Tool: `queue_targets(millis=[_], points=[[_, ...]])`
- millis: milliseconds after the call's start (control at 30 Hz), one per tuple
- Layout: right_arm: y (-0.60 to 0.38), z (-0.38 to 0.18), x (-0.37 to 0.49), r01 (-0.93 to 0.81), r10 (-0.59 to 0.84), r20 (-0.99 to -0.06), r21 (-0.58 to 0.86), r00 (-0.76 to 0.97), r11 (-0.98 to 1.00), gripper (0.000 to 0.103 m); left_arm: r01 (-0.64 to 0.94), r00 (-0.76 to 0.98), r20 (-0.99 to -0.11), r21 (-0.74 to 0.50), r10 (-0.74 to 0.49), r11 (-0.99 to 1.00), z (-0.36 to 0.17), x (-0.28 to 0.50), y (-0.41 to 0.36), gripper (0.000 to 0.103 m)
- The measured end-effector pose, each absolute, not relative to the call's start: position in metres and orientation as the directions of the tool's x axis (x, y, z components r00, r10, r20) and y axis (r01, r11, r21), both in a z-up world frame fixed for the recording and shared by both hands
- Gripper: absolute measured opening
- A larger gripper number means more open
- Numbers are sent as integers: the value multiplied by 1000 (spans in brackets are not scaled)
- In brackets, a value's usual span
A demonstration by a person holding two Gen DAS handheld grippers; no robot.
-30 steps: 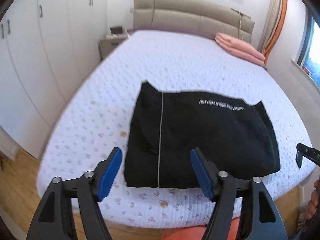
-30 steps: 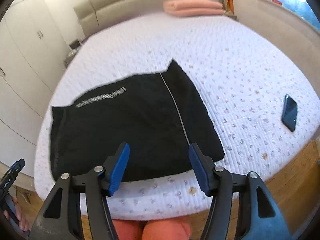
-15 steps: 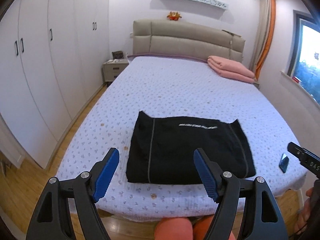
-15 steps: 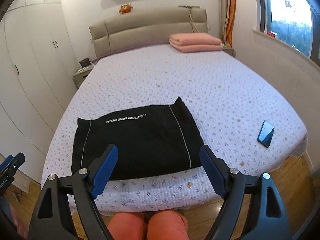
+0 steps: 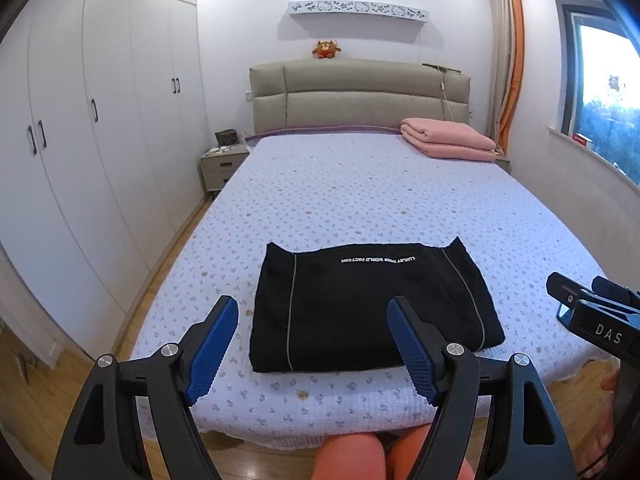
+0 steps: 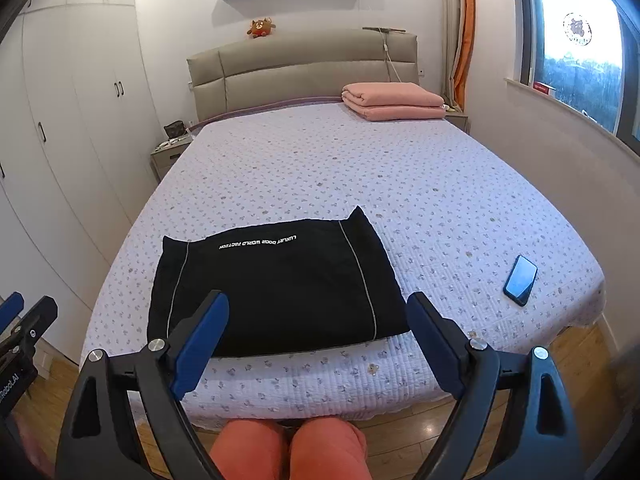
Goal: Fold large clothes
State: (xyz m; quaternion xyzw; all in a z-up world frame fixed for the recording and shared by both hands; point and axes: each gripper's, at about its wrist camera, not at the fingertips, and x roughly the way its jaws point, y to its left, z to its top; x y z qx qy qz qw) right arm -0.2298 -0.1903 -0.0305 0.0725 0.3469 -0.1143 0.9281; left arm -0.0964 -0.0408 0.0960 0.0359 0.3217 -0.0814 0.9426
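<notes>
**Both grippers clear of the folded garment, held back off the foot of the bed**

Left to right, as I had it on the two wrist feeds.

Wardrobe (image 5: 80,152) along the left wall, nightstand (image 5: 222,166) past it. Neither matters to the move.

Left gripper (image 5: 312,344): jaws released, spread wide, nothing between the blue pads (image 5: 210,350). I held it off the near edge of the bed (image 5: 360,200), not touching anything.

Garment (image 5: 368,304): black, folded to a rough rectangle, lying flat on the quilt near the foot edge, ahead of and below both sets of jaws. Its long axis ran left-right, across my line of approach. White lettering sat along the far edge; a thin pale stripe ran front to back near each short end. Far right corner poked up in a small peak.

Right gripper (image 6: 316,344): jaws also released and empty, held level with the other.

In the left feed the garment sat slightly right of centre; in the right feed (image 6: 276,284), slightly left. So I judged it lay between the two, each gripper about as near to its own short end.

Phone (image 6: 520,280) lay on the quilt well right of the garment. Pink blanket (image 6: 394,102) was stacked by the headboard, far off.

Judgement: the fold looked finished or one halving short. If another fold was wanted, each gripper would take its own near corner.
</notes>
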Motion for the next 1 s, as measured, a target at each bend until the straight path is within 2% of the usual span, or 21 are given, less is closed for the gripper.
queue_targets(millis=[200,1000], points=[[-189,-38,-226,265,-164,-677,48,717,963,92,135,802,-594,69,-68,988,94,-100,-51,78],[-177,-43,-220,258,-199,-683,-16,703,966,92,136,773,-631,64,-66,989,84,-94,-55,79]])
